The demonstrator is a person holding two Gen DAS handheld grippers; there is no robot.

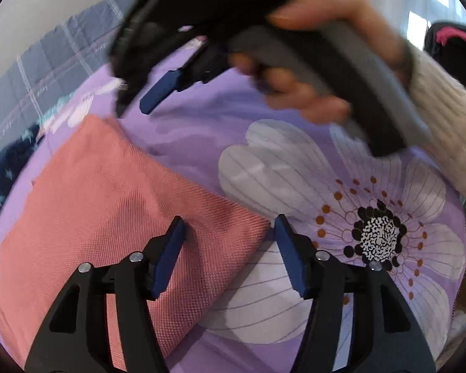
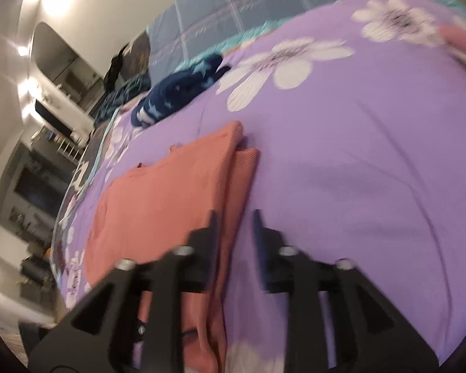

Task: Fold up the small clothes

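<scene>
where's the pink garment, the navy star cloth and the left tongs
pink garment [image 1: 118,205]: left wrist view, middle of the folded top layer
navy star cloth [image 2: 180,93]: right wrist view, centre of the crumpled heap
left tongs [image 1: 230,227]: left wrist view, midway between the fingertips

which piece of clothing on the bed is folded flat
The salmon-pink garment, lying folded flat beside both grippers. The navy star-print piece farther off is a crumpled heap.

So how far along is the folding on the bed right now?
Done, it seems: the pink garment lies folded flat on the purple floral bedspread. In hand: nothing; the left gripper and right gripper are both open and empty above its edge. Left: the navy star-print garment still sits bunched near the pillow end.
</scene>
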